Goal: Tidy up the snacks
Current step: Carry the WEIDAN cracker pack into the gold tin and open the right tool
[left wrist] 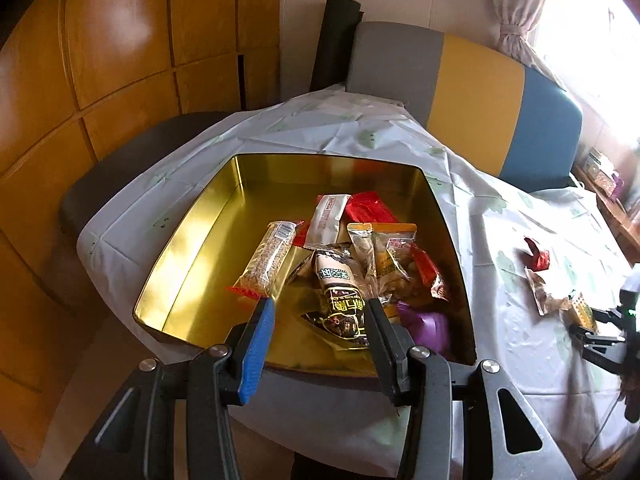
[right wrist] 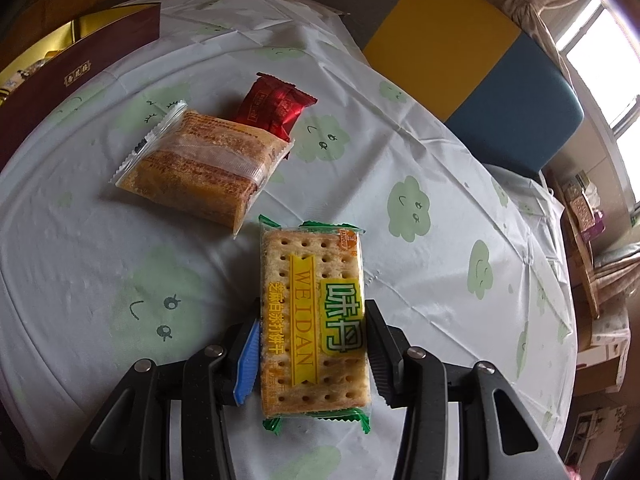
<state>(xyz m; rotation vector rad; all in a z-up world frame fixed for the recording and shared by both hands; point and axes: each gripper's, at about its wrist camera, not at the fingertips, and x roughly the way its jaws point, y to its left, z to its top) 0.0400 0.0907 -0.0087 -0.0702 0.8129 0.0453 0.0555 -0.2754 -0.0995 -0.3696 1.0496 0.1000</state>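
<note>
A gold tin box (left wrist: 192, 240) on the table holds several snack packets, among them a sesame bar (left wrist: 268, 256) and a dark packet (left wrist: 340, 292). My left gripper (left wrist: 320, 312) is open and empty just above the tin's near edge. My right gripper (right wrist: 314, 332) has its jaws against both sides of a Weidan cracker packet (right wrist: 312, 312) that lies on the tablecloth. A clear-wrapped cake packet (right wrist: 200, 168) and a red packet (right wrist: 276, 106) lie beyond it. The right gripper also shows at the right edge of the left wrist view (left wrist: 600, 332).
The round table has a white cloth with green cloud prints (right wrist: 408, 204). The tin's dark red outer wall (right wrist: 80, 64) stands at far left. A grey, yellow and blue chair back (left wrist: 472, 92) is behind the table. Wooden cabinets (left wrist: 100, 60) are at left.
</note>
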